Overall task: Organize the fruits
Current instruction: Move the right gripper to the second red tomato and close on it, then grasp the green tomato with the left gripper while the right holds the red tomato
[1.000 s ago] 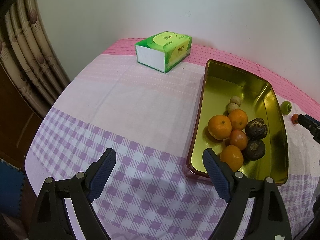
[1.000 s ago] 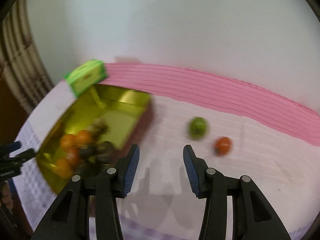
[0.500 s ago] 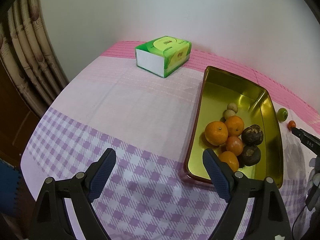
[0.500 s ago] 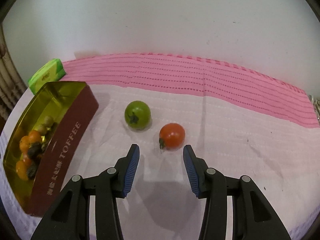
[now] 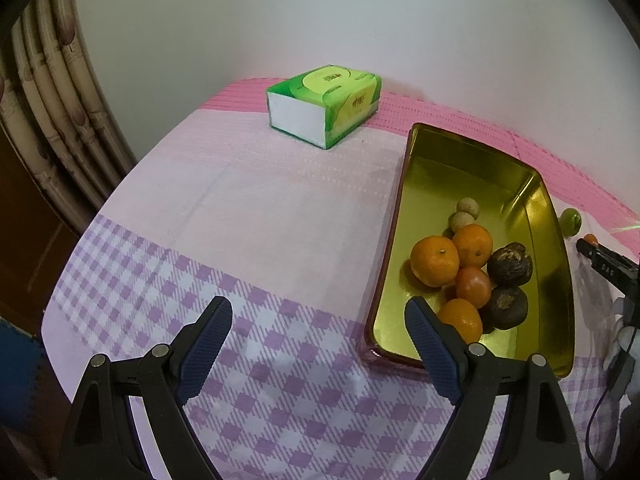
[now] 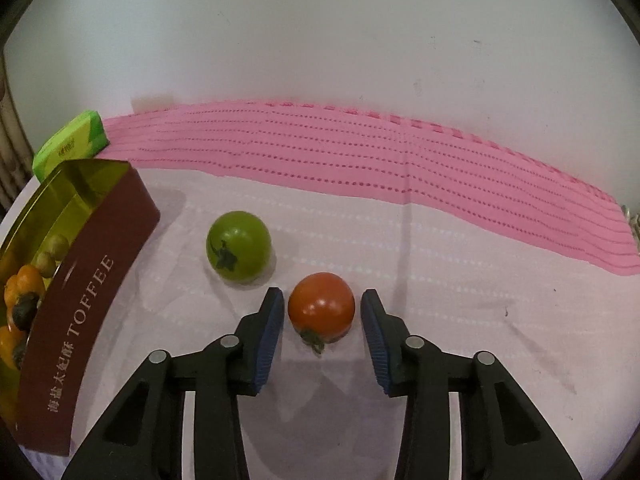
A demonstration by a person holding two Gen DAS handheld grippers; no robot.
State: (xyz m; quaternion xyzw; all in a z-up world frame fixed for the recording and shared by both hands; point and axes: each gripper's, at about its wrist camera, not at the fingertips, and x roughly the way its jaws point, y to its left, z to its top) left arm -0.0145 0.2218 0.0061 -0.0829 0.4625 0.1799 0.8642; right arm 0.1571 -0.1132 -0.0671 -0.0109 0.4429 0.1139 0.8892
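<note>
Your right gripper (image 6: 322,312) sits low over the tablecloth (image 6: 440,280) with its jaws open and the red tomato (image 6: 321,306) between the pads; a narrow gap shows on each side, so neither pad touches it. That tomato is round, glossy orange-red, resting on the cloth with its dried stem turned toward you. Just beyond it to the left lies the green tomato (image 6: 238,246), smooth and unripe, its dark calyx facing sideways, apart from the red one. Further left stands the gold tin (image 6: 86,280), maroon outside and lettered TOFFEE. Your left gripper (image 5: 318,332) hangs above the checked part of the cloth with jaws spread wide, holding nothing. Past its right finger, the tin holds four oranges (image 5: 435,262), two dark wrinkled fruits (image 5: 510,264) and two small pale ones (image 5: 468,208), clustered at the near end. Farthest back, a green tissue box (image 5: 324,104) rests near the wall.
</note>
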